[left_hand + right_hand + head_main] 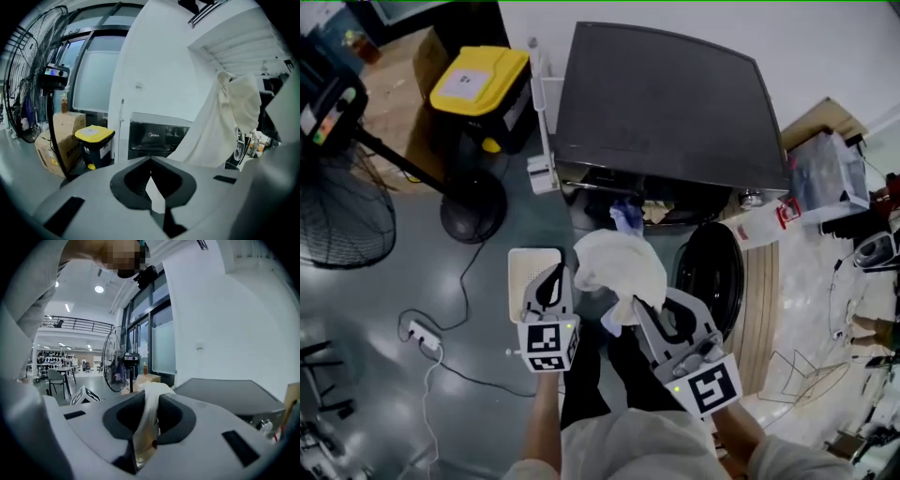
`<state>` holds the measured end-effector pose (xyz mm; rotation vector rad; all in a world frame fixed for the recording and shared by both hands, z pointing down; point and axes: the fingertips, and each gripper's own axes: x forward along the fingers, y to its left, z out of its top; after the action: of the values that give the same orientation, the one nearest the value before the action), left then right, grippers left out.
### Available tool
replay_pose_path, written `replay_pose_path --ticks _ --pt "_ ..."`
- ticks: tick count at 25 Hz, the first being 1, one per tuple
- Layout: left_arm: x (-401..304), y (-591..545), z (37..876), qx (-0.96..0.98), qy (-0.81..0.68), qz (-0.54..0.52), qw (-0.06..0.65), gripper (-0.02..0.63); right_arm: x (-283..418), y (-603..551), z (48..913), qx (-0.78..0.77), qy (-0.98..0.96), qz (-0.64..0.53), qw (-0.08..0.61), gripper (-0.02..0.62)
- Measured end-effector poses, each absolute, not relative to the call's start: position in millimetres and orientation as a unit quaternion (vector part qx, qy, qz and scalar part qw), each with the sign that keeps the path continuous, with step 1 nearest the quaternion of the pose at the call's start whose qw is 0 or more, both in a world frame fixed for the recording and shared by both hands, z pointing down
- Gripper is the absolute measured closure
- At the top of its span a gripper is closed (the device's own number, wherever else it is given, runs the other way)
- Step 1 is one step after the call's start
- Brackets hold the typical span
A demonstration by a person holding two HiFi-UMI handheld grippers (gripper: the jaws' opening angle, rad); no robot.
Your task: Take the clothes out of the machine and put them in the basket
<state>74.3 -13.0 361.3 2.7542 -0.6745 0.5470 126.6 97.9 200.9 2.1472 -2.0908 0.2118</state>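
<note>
Off the front edge of the dark washing machine point(666, 94), the white cloth point(619, 267) hangs in the air, held by the right gripper point(642, 309), whose jaws are clamped on a fold of it. Just beside it, the left gripper point(555, 281) has its jaws together at the tips, gripping nothing, over the near edge of the white basket point(530, 267). A blue garment point(626, 217) lies in the machine's opening.
</note>
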Motion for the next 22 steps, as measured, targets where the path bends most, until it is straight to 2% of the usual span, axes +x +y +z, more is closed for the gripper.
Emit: replay_pose_path --ticks 5,14,22 --pt "44 -22 306 0.943 -0.255 0.173 0.127 0.588 113 86 135 0.703 -0.707 0.031 0.064 0.522" --pt "13 -29 204 0.942 -0.294 0.138 0.087 0.588 115 76 16 0.682 -0.729 -0.044 0.036 0.522" --pt "-33 -38 161 0.924 -0.354 0.117 0.082 0.588 77 53 -38 0.626 -0.775 -0.087 0.014 0.522"
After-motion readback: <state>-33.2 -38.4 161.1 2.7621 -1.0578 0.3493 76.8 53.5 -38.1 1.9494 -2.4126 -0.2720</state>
